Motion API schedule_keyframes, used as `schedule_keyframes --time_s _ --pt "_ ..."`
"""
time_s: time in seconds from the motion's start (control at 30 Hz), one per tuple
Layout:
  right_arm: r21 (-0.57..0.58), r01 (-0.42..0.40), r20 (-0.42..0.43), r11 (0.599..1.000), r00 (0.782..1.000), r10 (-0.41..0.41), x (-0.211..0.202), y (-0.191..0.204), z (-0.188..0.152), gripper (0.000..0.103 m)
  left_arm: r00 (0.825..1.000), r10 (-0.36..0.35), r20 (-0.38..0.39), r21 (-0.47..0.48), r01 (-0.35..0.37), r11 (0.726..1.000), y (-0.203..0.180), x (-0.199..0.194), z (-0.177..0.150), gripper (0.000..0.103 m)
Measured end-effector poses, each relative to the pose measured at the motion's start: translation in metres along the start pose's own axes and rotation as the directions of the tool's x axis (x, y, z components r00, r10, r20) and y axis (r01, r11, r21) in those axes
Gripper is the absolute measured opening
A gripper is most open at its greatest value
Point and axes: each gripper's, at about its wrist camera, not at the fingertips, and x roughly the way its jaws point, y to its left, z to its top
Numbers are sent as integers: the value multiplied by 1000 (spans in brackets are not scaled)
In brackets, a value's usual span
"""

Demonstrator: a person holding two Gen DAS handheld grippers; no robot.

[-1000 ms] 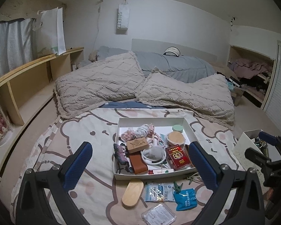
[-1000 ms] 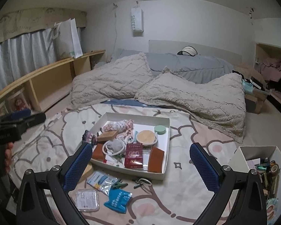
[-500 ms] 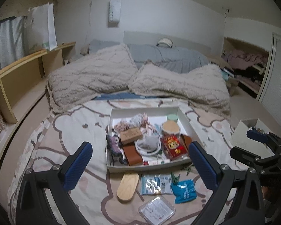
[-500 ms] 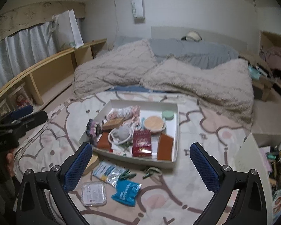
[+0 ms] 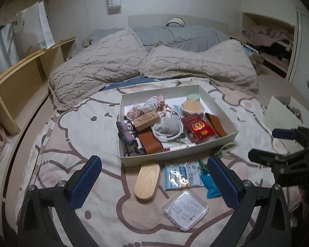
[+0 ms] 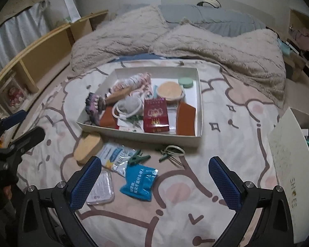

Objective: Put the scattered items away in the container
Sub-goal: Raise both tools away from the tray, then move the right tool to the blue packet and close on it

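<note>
A white open box (image 5: 228, 134) (image 6: 198, 94) sits on the bed, holding several items, among them a red pack (image 5: 197, 130) and a brown case (image 6: 186, 118). Loose items lie in front of it: a wooden oval lid (image 5: 147, 182) (image 6: 88, 147), a pale foil packet (image 5: 180, 176) (image 6: 115, 156), a blue packet (image 6: 139, 182), a clear plastic case (image 5: 185, 210) (image 6: 101, 189), a green clip (image 6: 139, 158) and a looped band (image 6: 172, 150). My left gripper (image 5: 154, 185) is open above the lid and packet. My right gripper (image 6: 154, 185) is open over the blue packet.
Two fluffy beige pillows (image 5: 96, 65) (image 6: 226, 45) lie behind the box. A wooden shelf (image 5: 20, 78) runs along the left. A white shoe box (image 6: 292, 164) (image 5: 282, 113) with small things stands at the right edge of the bed.
Both grippers have tilted down and moved closer to the bed. The box and the loose items now appear larger and nearer. Nothing was picked up.
</note>
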Motion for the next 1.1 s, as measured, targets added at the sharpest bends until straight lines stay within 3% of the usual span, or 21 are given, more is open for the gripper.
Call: schedule_keyframes --time_s 0.33,0.57,0.8,1.1 --pt "32 61 -155 998 986 -55 42 4 -10 103 999 -33 -5 86 33 996 -7 5 -19 103" --pt "55 10 -256 998 967 5 74 17 -17 103 997 -70 -11 164 71 984 -9 15 -42 103" --pt "114 -16 -289 993 956 49 90 19 -18 103 994 -111 6 224 107 969 -12 20 -56 103" --pt "105 -53 -342 993 936 86 110 30 -24 73 989 -144 -14 299 142 944 -21 24 -72 103"
